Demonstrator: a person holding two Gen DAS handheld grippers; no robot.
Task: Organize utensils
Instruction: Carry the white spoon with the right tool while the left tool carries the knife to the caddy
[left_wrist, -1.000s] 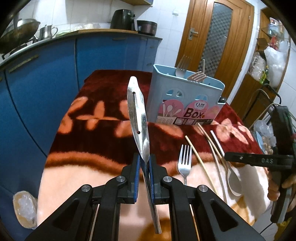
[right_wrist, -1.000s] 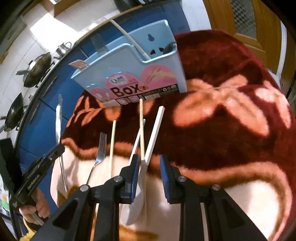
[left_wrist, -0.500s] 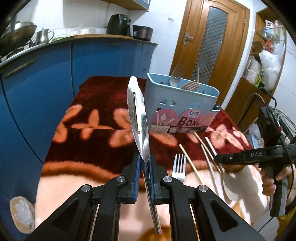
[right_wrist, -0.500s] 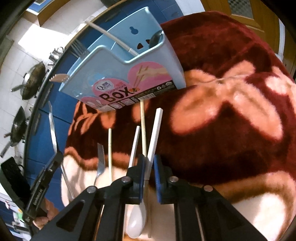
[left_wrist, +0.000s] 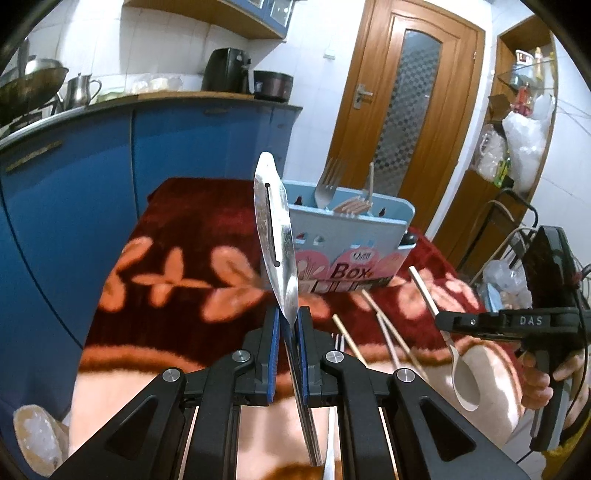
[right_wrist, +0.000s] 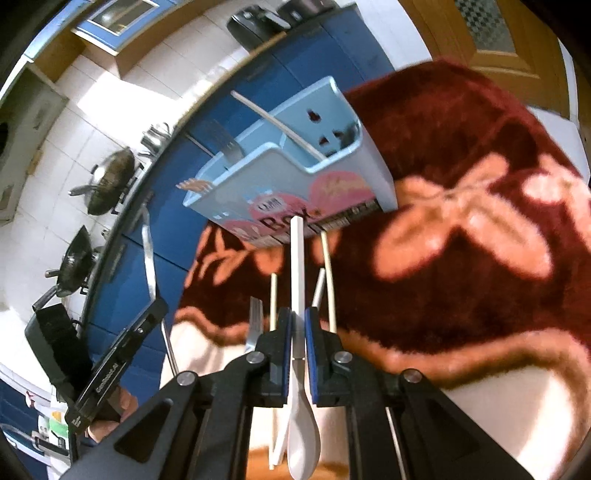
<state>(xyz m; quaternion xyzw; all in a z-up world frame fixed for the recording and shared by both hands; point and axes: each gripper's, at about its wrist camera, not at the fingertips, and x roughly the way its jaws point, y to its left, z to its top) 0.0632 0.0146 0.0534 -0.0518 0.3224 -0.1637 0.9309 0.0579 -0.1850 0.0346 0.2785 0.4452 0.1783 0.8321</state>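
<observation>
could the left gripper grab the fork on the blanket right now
Probably not: the left gripper is shut on a metal spatula, so its jaws aren't free. The fork itself lies uncovered nearby.

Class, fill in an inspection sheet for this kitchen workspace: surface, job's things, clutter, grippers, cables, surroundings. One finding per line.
Surface: red floral blanket covers the table.
Job's things: blue utensil box holds forks; a fork and chopsticks lie loose.
Clutter: nothing seen.
Grippers: left hand-held gripper shut on a metal spatula; right hand-held gripper shut on a white spoon.
Cables: wires at right.
Surroundings: blue cabinets, wooden door.
</observation>
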